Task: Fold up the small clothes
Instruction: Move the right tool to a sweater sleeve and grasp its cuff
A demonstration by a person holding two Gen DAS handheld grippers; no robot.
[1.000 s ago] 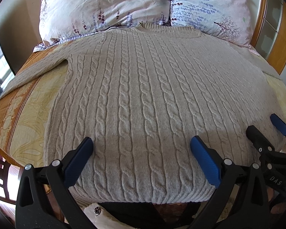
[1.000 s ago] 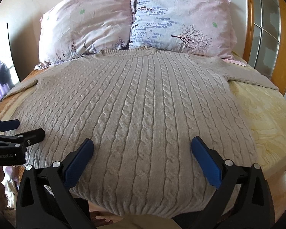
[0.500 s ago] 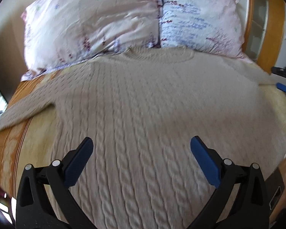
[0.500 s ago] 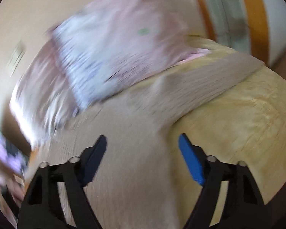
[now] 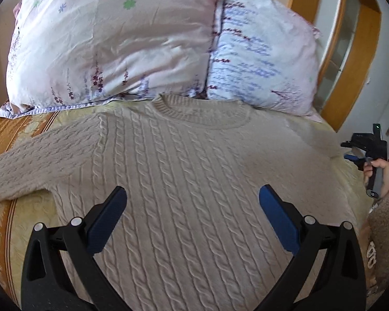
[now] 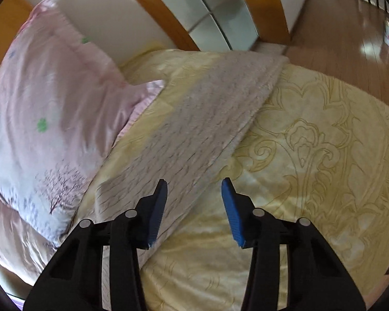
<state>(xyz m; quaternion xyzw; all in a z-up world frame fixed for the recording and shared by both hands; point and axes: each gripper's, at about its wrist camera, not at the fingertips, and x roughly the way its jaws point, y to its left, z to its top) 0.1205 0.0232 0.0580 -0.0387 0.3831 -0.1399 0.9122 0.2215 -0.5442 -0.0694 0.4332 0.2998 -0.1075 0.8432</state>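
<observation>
Across the bed, the cable-knit sweater lies flat, collar at 12 o'clock beneath 2 pillows. Since 1 second ago the right gripper has swung from the hem to the right sleeve, its jaws just narrowing but pinching nothing. The left gripper hovers spread over the chest, so a sleeve fold looks next.

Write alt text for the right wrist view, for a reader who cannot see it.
The right gripper hovers over a grey knit sweater sleeve lying diagonally across a yellow patterned bedspread; its blue-padded jaws have just been closing and hold nothing. A pink floral pillow lies left, with the wooden headboard and wooden floor beyond.
</observation>
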